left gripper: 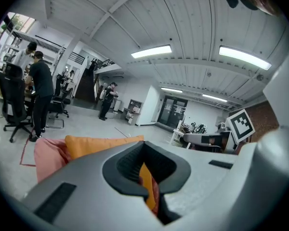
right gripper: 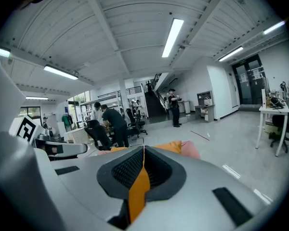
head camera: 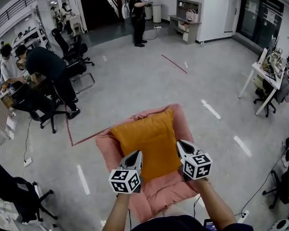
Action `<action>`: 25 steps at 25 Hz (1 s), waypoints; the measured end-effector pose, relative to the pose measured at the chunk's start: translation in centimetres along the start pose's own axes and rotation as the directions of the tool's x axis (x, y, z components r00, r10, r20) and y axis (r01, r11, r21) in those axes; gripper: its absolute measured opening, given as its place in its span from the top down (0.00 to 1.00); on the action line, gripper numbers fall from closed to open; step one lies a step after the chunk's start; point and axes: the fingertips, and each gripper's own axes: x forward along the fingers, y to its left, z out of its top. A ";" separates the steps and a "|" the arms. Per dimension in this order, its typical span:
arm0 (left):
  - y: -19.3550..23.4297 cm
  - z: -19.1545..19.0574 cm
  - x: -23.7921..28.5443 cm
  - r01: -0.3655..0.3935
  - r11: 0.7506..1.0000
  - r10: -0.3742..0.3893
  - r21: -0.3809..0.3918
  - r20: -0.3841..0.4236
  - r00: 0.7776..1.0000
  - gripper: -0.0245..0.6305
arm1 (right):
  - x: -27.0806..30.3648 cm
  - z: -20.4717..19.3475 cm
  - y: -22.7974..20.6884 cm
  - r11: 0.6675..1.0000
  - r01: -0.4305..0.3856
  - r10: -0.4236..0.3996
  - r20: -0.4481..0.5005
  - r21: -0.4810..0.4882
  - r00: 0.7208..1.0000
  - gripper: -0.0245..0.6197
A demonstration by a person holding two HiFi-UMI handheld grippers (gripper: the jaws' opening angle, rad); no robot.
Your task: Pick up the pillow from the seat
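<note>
An orange pillow [head camera: 151,146] lies over a pink padded seat [head camera: 156,191] in the head view. My left gripper [head camera: 133,161] is shut on the pillow's near left edge, and orange fabric [left gripper: 145,184] shows pinched between its jaws in the left gripper view. My right gripper [head camera: 182,150] is shut on the near right edge, with a strip of the orange pillow [right gripper: 137,191] squeezed between its jaws. The pink seat [left gripper: 47,155] shows beside the pillow in the left gripper view. Whether the pillow is lifted off the seat I cannot tell.
Office chairs [head camera: 70,61] and two people at desks [head camera: 43,66] stand at the left. A person [head camera: 138,16] stands far back. A white desk [head camera: 267,78] with a chair is at the right. Red tape [head camera: 173,64] marks the grey floor.
</note>
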 end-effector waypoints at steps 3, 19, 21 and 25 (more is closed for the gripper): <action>0.7 -0.6 1.3 -0.015 1.000 0.015 -0.005 -0.018 1.000 0.96 | 0.9 -0.7 -1.1 1.000 -0.001 0.001 -0.030 -0.006 1.000 0.93; 3.5 -4.5 5.4 -0.099 0.994 0.092 -0.054 -0.130 0.987 0.96 | 6.2 -3.1 -5.0 0.997 -0.059 0.064 -0.115 0.045 0.991 0.93; 4.0 -4.9 5.7 -0.108 0.992 0.099 -0.060 -0.138 0.986 0.96 | 6.8 -3.5 -5.3 0.997 -0.066 0.071 -0.125 0.047 0.990 0.93; 5.4 -5.8 6.1 -0.141 0.987 0.127 -0.078 -0.158 0.979 0.96 | 8.3 -4.1 -5.7 0.996 -0.075 0.081 -0.144 0.045 0.986 0.93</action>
